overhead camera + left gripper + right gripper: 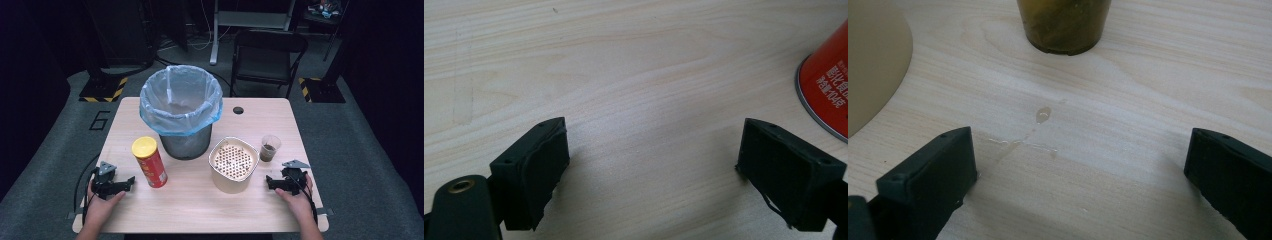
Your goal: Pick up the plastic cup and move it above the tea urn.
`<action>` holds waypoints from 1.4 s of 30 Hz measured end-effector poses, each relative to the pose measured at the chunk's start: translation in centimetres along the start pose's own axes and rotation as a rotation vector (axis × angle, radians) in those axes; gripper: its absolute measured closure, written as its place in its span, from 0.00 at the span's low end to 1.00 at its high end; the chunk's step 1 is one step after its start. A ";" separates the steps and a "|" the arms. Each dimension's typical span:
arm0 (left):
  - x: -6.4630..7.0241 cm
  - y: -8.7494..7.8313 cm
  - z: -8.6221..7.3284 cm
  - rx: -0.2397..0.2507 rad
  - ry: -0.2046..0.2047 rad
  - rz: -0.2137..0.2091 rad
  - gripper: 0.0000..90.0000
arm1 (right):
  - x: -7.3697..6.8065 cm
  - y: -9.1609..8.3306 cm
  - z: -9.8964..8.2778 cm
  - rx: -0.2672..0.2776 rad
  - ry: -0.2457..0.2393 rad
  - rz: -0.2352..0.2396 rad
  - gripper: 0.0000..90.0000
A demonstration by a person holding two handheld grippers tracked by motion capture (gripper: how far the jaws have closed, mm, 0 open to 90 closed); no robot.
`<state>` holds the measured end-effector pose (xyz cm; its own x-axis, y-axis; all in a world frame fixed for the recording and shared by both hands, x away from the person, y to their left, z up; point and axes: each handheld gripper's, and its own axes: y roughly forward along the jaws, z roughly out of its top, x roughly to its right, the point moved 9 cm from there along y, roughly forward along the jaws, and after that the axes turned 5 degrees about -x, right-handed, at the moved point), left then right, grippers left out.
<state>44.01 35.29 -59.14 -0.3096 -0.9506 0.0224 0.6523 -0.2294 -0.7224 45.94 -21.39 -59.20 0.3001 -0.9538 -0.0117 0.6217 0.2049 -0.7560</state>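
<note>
My left gripper (131, 180) rests on the wooden table (190, 210) at the front left, open, with bare wood between its jaws (651, 165). Just to its right stands a red crisp can (149, 162) with a yellow lid; its red base (826, 85) is at the right edge of the left gripper view. My right gripper (268, 181) lies at the front right, open and holding nothing (1080, 165). Ahead of it stands a small clear cup (269, 148) of brown liquid (1064, 25). A beige container (233, 165) with a perforated insert sits left of it.
A grey bin (181, 111) lined with a blue plastic bag stands at the table's middle back. A small spill (1042, 116) wets the wood in front of the cup. A dark cable hole (238, 110) is at the back. A folding chair (267, 57) stands beyond the table.
</note>
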 end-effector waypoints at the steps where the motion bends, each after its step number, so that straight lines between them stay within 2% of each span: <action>1: 0.0 0.0 0.0 0.000 0.000 0.000 0.14 | 0.0 0.0 0.0 0.001 0.002 0.000 0.00; 7: 0.0 0.0 0.0 0.000 0.000 0.000 0.14 | 0.0 0.0 0.0 0.002 -0.001 0.004 0.01; 12: 0.0 0.0 0.0 0.000 0.000 0.000 0.14 | -0.3 -0.3 0.1 0.012 -0.026 0.013 0.10; 23: 0.1 -0.1 -0.1 -0.007 0.004 0.000 0.14 | -0.6 -0.4 0.2 0.025 -0.033 0.021 0.18; 28: 0.1 0.0 0.0 -0.001 0.001 0.001 0.14 | -0.9 -0.5 0.3 0.040 -0.048 0.043 0.29; 30: 0.1 0.0 0.0 0.000 0.000 0.001 0.14 | -1.0 -0.8 0.3 0.027 -0.054 0.048 0.43; 31: 0.1 0.0 0.0 0.000 0.001 0.001 0.14 | -1.2 -1.0 0.3 0.011 -0.045 0.059 0.48; 34: 0.1 -0.1 -0.1 -0.001 0.003 0.002 0.14 | -1.7 -1.7 0.4 -0.019 -0.068 0.108 0.50; 35: 0.1 -0.1 -0.1 -0.001 0.003 0.000 0.14 | -1.9 -2.2 0.7 -0.016 -0.058 0.126 0.51; 36: 0.1 -0.1 -0.1 -0.003 0.011 0.004 0.14 | -2.2 -3.0 1.4 0.003 -0.041 0.153 0.52; 37: 0.1 -0.1 -0.1 -0.003 0.011 0.003 0.14 | -2.3 -4.3 2.7 0.046 -0.025 0.187 0.55; 38: 0.1 -0.1 -0.1 -0.002 0.009 0.003 0.14 | -2.5 -5.2 3.5 0.059 -0.017 0.210 0.59; 41: 0.1 -0.1 -0.1 -0.003 0.010 0.003 0.14 | -3.1 -7.3 5.3 0.073 -0.073 0.231 0.69; 42: 0.1 -0.1 -0.1 -0.003 0.010 0.003 0.14 | -3.1 -7.3 5.3 0.073 -0.073 0.231 0.69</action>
<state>43.88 35.26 -59.12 -0.3147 -0.9491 0.0130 0.6513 -0.2259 -0.7245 44.32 -18.78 -50.17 0.4902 -0.8619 -0.1294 0.5805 0.4336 -0.6892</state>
